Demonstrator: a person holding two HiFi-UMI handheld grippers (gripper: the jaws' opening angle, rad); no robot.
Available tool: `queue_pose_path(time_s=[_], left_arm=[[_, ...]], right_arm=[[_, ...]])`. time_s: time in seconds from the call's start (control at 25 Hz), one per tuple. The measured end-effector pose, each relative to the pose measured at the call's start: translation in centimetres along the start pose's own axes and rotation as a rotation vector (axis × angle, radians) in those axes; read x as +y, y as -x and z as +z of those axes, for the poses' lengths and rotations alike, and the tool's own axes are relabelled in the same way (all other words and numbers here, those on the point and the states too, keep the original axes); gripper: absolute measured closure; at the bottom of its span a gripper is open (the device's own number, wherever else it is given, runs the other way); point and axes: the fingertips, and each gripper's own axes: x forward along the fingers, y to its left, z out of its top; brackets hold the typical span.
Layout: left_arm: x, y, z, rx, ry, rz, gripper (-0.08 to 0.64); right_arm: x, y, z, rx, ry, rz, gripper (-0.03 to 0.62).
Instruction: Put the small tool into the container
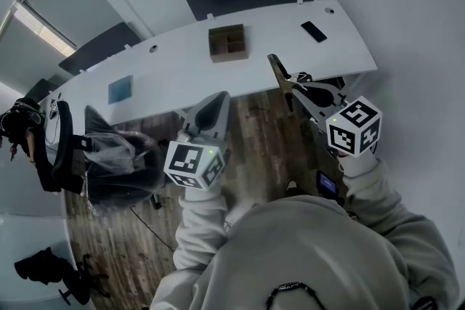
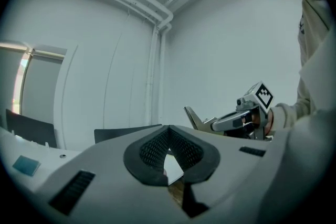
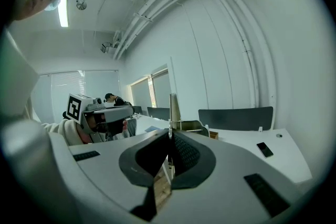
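Right gripper (image 3: 169, 136): jaws clenched, dark ribbed pads meeting on a small, thin, flat tan tool (image 3: 172, 107) pinched at their seam.
Left gripper (image 2: 168, 131): jaws closed tip to tip, nothing between them; it is held in the air at lower centre of the head view.
Tool place: right of centre in the head view, in the air over the wood floor, its tip at the near edge of the long white table (image 1: 174, 62).
Tool axis: runs from lower right to upper left in the head view, pointed end away from the person.
Tool look: tapered to a point; only a narrow upright sliver seen edge-on from the right gripper view. What kind of tool, I cannot tell.
Container: brown wooden box with compartments (image 1: 227, 42) on the table, up and left of the tool tip, well apart.
Also on the table: flat black phone (image 1: 314, 31), blue square pad (image 1: 120, 89).
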Motion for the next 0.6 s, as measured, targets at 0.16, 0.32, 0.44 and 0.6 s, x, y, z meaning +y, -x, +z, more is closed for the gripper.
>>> queue_pose_path(time_s=[0.16, 0.32, 0.44, 0.6], left_arm=[[-0.9, -4.0, -1.9, 0.053, 0.0, 0.033, 0.56], [-0.3, -5.2, -2.1, 0.101, -0.105, 0.09, 0.56], [0.4, -5.8, -1.4, 0.096, -0.093, 0.127, 0.56], [-0.9, -7.2, -1.4, 0.109, -0.093, 0.106, 0.56]], right_arm=[[-3.0, -0.1, -0.5, 0.006, -0.013, 0.023, 0.571], [-5.4, 0.4, -1.2, 0.015, -0.024, 0.053, 0.571], [-6.7, 0.5, -2.0, 0.018, -0.045, 0.073, 0.571], [-7.5, 1.1, -1.6, -0.005, -0.064, 0.101, 0.571]])
